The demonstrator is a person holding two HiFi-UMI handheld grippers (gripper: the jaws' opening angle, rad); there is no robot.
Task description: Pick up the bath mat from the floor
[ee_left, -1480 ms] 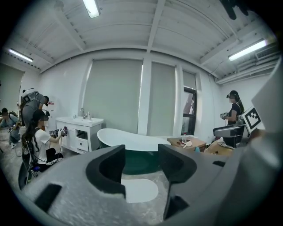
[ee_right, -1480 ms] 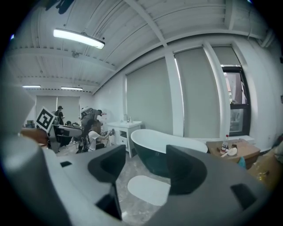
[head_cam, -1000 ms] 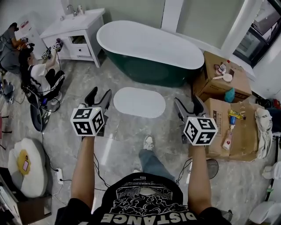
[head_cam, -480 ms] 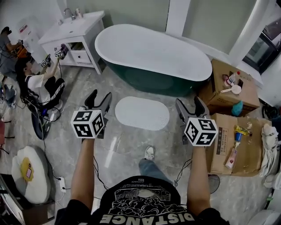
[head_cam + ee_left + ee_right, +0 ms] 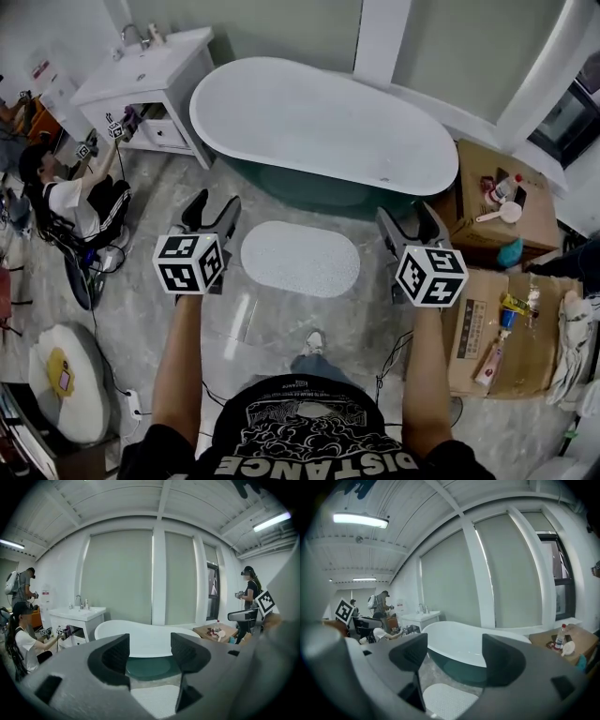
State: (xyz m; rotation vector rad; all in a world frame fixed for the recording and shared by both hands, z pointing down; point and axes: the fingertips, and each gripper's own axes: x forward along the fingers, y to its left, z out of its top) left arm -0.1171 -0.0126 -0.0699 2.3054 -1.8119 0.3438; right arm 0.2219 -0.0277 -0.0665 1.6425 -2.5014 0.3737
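Note:
The white oval bath mat [image 5: 300, 258] lies flat on the grey floor in front of the bathtub, between my two grippers in the head view. My left gripper [image 5: 214, 204] hovers above the floor just left of the mat's end; its jaws are opening, with nothing between them. My right gripper [image 5: 408, 220] hangs just right of the mat, open and empty. The left gripper view shows the mat [image 5: 154, 700] low between the jaws of the left gripper [image 5: 150, 656]. In the right gripper view the mat [image 5: 445, 700] lies below the right gripper [image 5: 454, 660].
A white and green bathtub [image 5: 328, 112] stands right behind the mat. A white vanity [image 5: 150, 70] is at back left, with a seated person [image 5: 80, 202] beside it. Cardboard boxes [image 5: 487, 323] with bottles fill the right. My shoe [image 5: 314, 342] is just short of the mat.
The view has moved forward, so the mat and tub sit lower and nearer. Both grippers keep their places on either side of the mat.

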